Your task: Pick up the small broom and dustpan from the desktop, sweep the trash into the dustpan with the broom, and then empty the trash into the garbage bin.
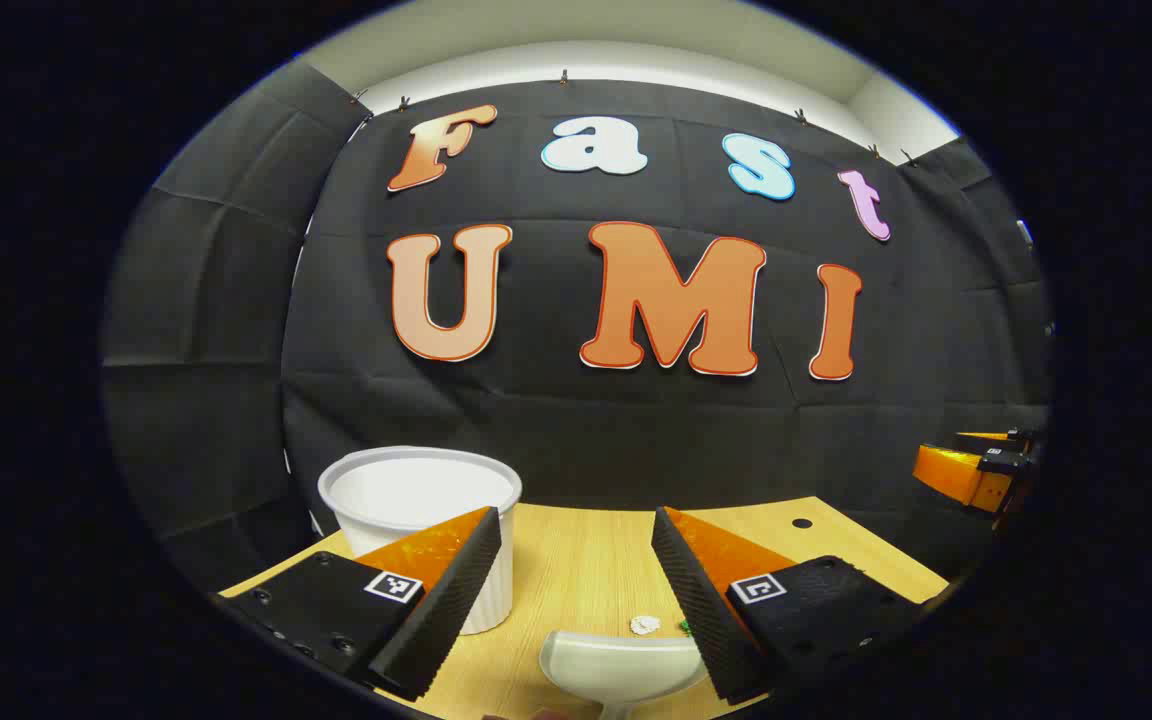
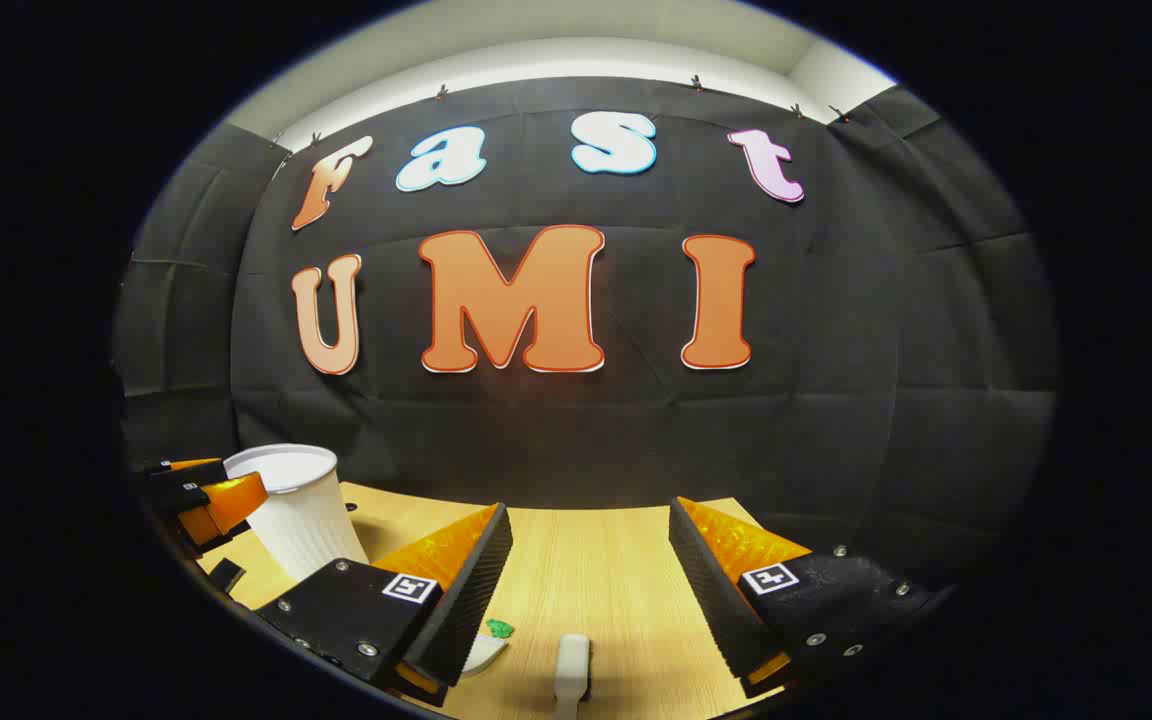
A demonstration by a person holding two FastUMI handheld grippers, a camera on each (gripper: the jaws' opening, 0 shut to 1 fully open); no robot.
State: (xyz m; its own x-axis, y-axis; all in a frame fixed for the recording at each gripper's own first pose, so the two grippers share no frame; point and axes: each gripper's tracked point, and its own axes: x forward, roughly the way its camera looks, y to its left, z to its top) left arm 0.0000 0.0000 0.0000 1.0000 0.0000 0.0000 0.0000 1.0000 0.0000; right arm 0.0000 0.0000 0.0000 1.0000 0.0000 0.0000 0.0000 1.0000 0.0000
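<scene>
Left gripper view first: my left gripper [image 1: 576, 590] hangs over the desktop [image 1: 586, 560] w/ fingers wide apart, nothing between them. Dustpan [image 1: 624, 668] sits low at 6 o'clock, just inside my right-hand finger, white scoop facing away from me, its stem running off the bottom edge. Looks like thin moulded plastic, so I judge it light, stiff, a bit slick. Best hold prob. the narrow stem, not the curved bowl, which would squirt out of the pads.

Trash: white crumpled scrap [image 1: 645, 625] and a green bit [image 1: 684, 627] lie just past the dustpan lip, approx. 12 to 1 o'clock from it. Feather-light stuff; a hard stroke would scatter it.

Garbage bin [image 1: 423, 520], white ribbed tub, stands at 10 o'clock, partly behind my left-hand finger. Prob. light and tippy, so no knocking it.

Right gripper view now: my right gripper [image 2: 586, 590] is also spread open, holding nothing. Broom handle [image 2: 572, 672], a pale stub, lies at 6 o'clock between the fingers, a shade left of centre, pointing toward me. Rigid and slim by the look; I'd close across it mid-handle. Can't see the bristles, so no call on those.

Same view: the green bit [image 2: 500, 628] sits at 7 o'clock beside my left-hand finger, bin at 9 o'clock, near my other gripper.
</scene>
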